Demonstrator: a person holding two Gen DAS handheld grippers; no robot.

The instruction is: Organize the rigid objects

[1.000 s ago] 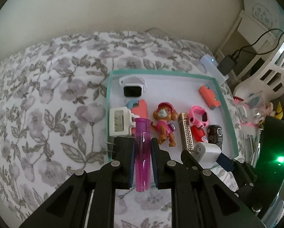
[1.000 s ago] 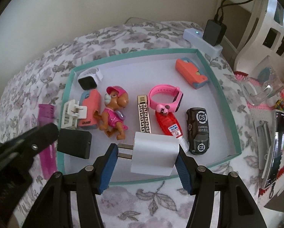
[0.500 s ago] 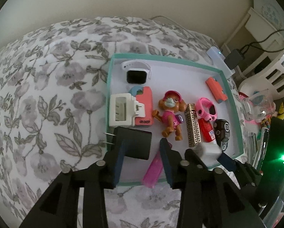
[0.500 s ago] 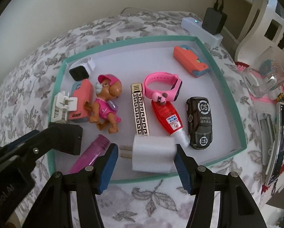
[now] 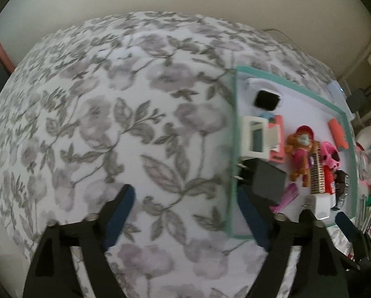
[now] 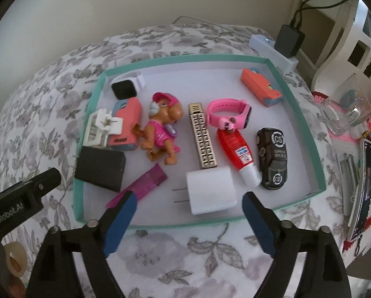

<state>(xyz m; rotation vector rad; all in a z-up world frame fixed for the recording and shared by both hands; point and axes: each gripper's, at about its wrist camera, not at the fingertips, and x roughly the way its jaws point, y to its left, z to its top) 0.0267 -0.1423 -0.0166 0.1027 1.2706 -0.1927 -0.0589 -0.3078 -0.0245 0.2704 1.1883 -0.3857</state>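
A teal-rimmed tray (image 6: 185, 59) with a white floor lies on a floral bedspread. My right gripper (image 6: 188, 198) hovers at its near edge, jaws opening. The white wall charger (image 6: 211, 190) lies on the tray floor between the pads, touching neither. A purple tube (image 6: 140, 186) lies slanted to its left, beside a black charger (image 6: 101, 167) that overhangs the tray's left rim. In the left wrist view, my left gripper (image 5: 185, 196) is over bare bedspread left of the tray (image 5: 232, 149), jaws opening with nothing between them. The purple tube (image 5: 286, 196) and black charger (image 5: 267, 178) are seen there too.
The tray also holds a pink dog figure (image 6: 163, 129), a gold lighter (image 6: 202, 136), a pink watch (image 6: 228, 114), a red tube (image 6: 237, 151), a dark toy car (image 6: 272, 159) and other small items. A power strip (image 6: 272, 52) sits behind; clutter lies right of the tray.
My left gripper dropped the purple tube into the tray, opened wide and swung left off the tray. My right gripper opened and left the white charger on the tray floor.
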